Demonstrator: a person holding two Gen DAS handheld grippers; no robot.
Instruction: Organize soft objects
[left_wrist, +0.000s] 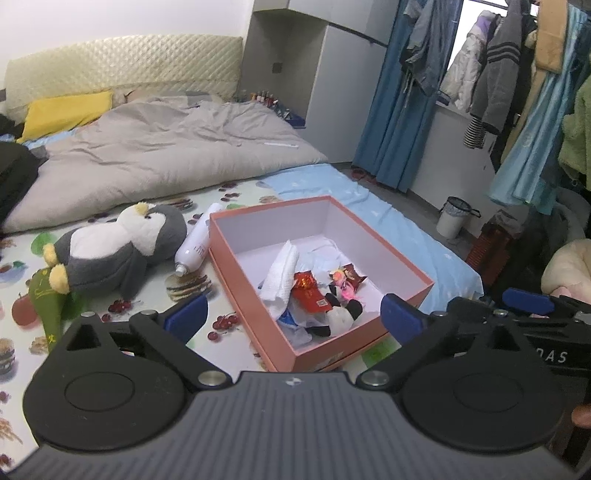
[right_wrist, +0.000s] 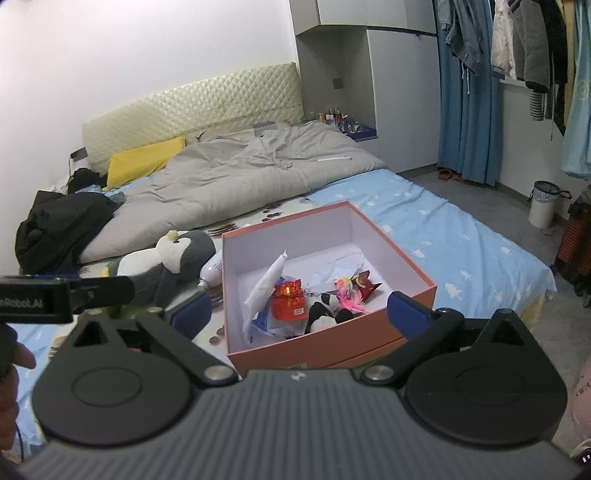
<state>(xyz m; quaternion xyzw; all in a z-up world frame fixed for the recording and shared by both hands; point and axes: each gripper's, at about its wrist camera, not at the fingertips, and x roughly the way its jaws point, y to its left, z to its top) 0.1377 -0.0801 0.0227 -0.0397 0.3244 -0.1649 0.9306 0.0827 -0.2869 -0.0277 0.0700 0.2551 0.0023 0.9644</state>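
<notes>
While both jaws stand wide with nothing between them, the left gripper (left_wrist: 293, 314) and right gripper (right_wrist: 301, 314) hover at the near side of the pink box (right_wrist: 391, 251) on the bed. Inside lie a small panda plush (right_wrist: 325, 314), a paper towel (right_wrist: 264, 291) and red packets (right_wrist: 288, 301); the penguin plush (left_wrist: 118, 243) lies left of the box, beside a white bottle (left_wrist: 195, 243)

Box (left_wrist: 369, 236) sits on bed (left_wrist: 166, 155), center. In it: paper towel (left_wrist: 280, 273) at 9 o'clock, panda plush (left_wrist: 338, 314) at 6, foil packet (left_wrist: 349, 275) at 3. Penguin plush (left_wrist: 118, 247) lies at 9 o'clock of box, bottle (left_wrist: 195, 243) between them. Duvet (left_wrist: 159, 147) behind at 11.
</notes>
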